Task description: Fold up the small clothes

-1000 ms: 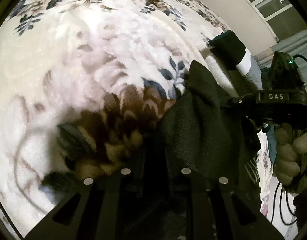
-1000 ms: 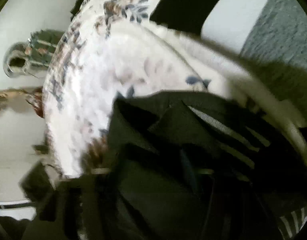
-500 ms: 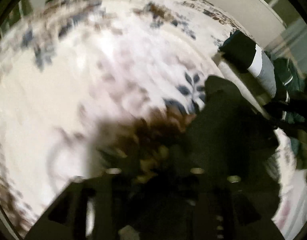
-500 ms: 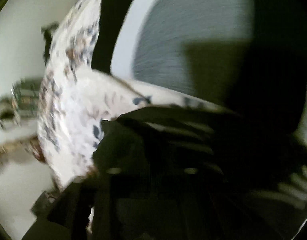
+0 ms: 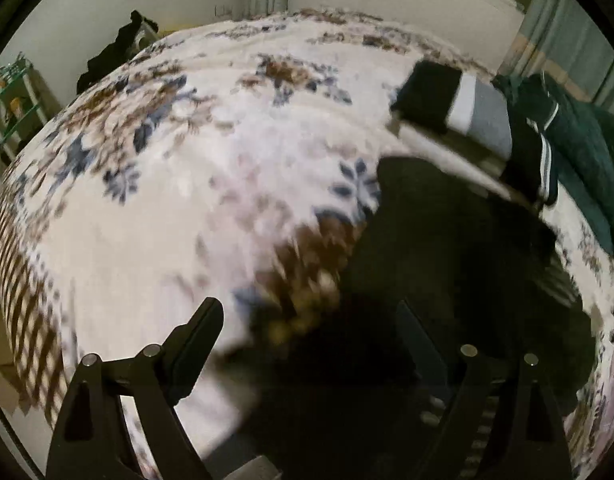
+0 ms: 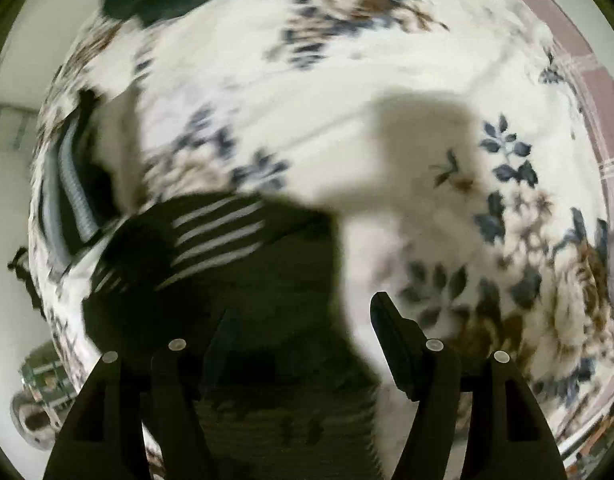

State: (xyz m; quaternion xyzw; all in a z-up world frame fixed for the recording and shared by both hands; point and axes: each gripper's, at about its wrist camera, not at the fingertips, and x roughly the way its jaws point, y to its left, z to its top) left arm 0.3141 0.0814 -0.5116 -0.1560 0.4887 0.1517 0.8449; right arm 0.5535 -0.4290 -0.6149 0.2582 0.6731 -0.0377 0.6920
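Both grippers hang spread wide, the left gripper [image 5: 311, 320] and the right gripper [image 6: 303, 316] empty above the dark garment [image 5: 447, 264] lying on the floral blanket [image 5: 167, 200]. Looks like a release between folds (blur hides the creases); next, regrip an edge. Farther off, a folded stack [image 5: 451, 100]. No legible writing.

Floral-blanketed bed [image 5: 179, 216] — black garment [image 5: 447, 248], folded stack [image 5: 455, 104], green clothes [image 5: 579, 148]

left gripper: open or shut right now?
Open. Left gripper: fingers spread wide apart above the black garment, nothing pinched between them.
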